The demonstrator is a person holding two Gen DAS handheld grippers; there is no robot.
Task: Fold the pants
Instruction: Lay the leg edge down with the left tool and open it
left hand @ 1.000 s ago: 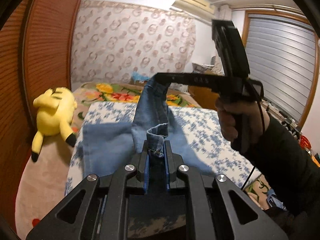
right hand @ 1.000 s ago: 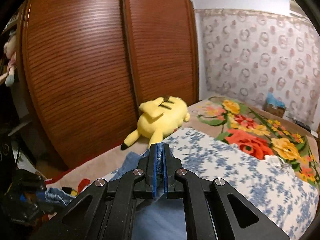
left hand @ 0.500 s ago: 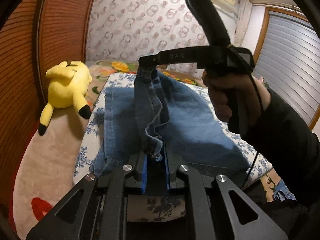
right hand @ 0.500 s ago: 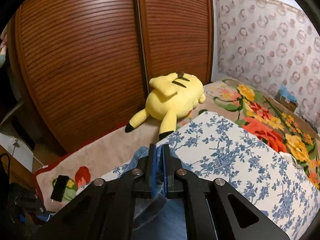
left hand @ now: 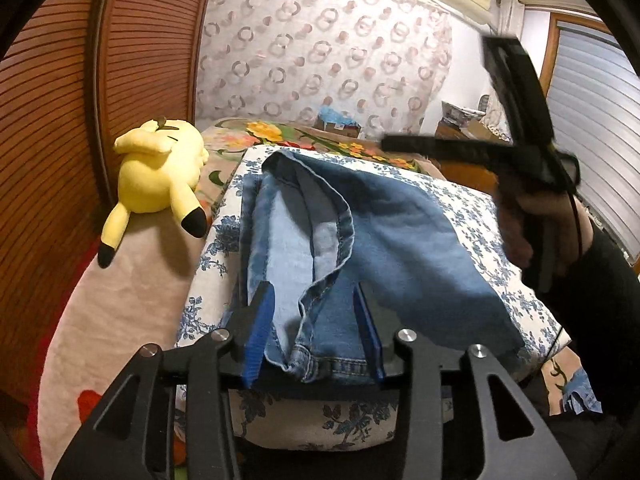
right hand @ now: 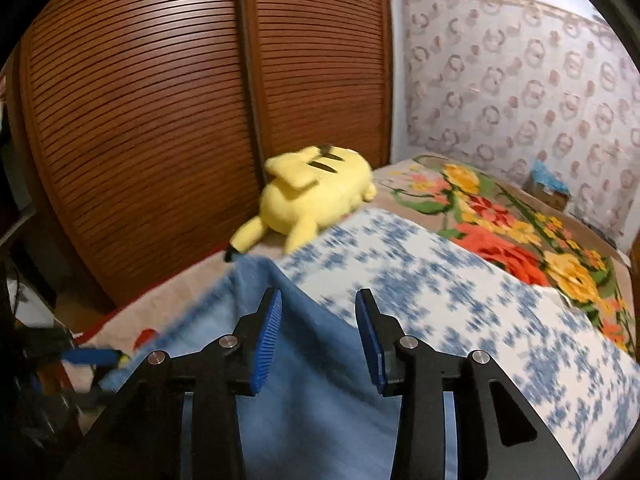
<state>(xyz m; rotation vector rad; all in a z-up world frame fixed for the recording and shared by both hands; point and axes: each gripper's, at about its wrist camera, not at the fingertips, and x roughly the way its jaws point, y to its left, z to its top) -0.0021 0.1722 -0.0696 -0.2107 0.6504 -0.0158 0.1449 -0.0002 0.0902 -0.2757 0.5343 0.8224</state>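
Blue jeans (left hand: 360,232) lie folded over on a blue-flowered white pad (left hand: 472,216), one leg edge curling across the top. My left gripper (left hand: 314,312) hangs at their near edge. Its jaws are opening and the blue pads stand clear on either side of the denim edge. My right gripper (left hand: 388,144), blurred, is up at the right in a hand (left hand: 532,224), off the cloth. In the right wrist view my right gripper (right hand: 318,312) has its jaws opening, nothing pinched, with the jeans (right hand: 312,400) below them.
A yellow plush toy (left hand: 160,172) lies left of the pad, against brown slatted wardrobe doors (left hand: 60,100). A flowered blanket (right hand: 520,240) covers the bed beyond the pad (right hand: 440,300). A small box sits by the patterned back wall.
Both grippers were shut on the lifted jeans. Now both have opened and the denim has dropped flat onto the pad. The right gripper has swung away to the right.
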